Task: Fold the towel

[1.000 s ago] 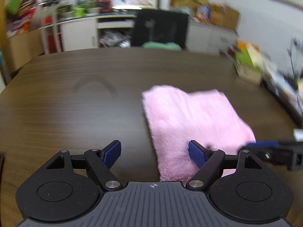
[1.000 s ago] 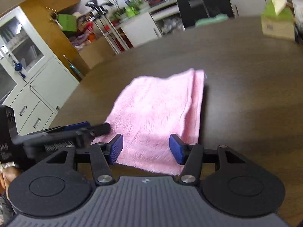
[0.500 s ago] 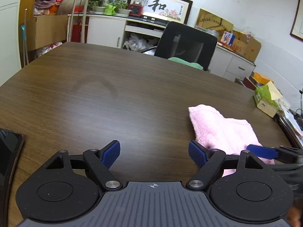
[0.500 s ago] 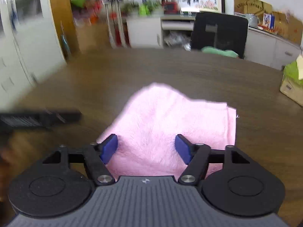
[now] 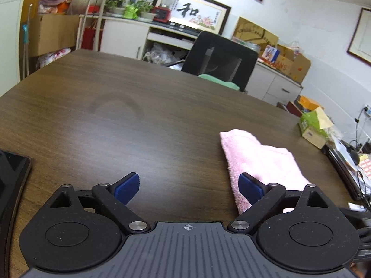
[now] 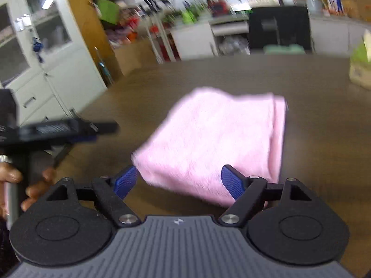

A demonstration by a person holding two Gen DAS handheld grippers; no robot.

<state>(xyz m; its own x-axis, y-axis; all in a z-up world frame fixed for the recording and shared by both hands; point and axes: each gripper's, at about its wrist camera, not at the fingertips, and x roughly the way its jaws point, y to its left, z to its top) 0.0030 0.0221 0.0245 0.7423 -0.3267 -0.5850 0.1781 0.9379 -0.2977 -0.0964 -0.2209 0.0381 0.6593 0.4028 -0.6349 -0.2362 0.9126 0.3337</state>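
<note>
A pink towel [image 5: 259,162] lies folded on the dark wooden table [image 5: 116,115]. In the left wrist view it is to the right, behind my right fingertip. My left gripper [image 5: 189,186] is open and empty, over bare table left of the towel. In the right wrist view the towel [image 6: 215,139] lies straight ahead, its near edge between the fingers. My right gripper [image 6: 179,180] is open and empty, just short of the towel. The left gripper [image 6: 69,129] shows blurred at the left of that view, held by a hand.
A black chair [image 5: 220,58] stands at the table's far edge. A green tissue box [image 5: 313,127] and cluttered items [image 5: 352,162] sit at the right edge. A dark flat object [image 5: 11,185] lies at the near left. White cabinets [image 6: 46,69] stand beyond the table.
My left gripper has swung left and pulled back, so the towel now sits at its right. My right gripper has turned to face the towel squarely. Both stay open.
</note>
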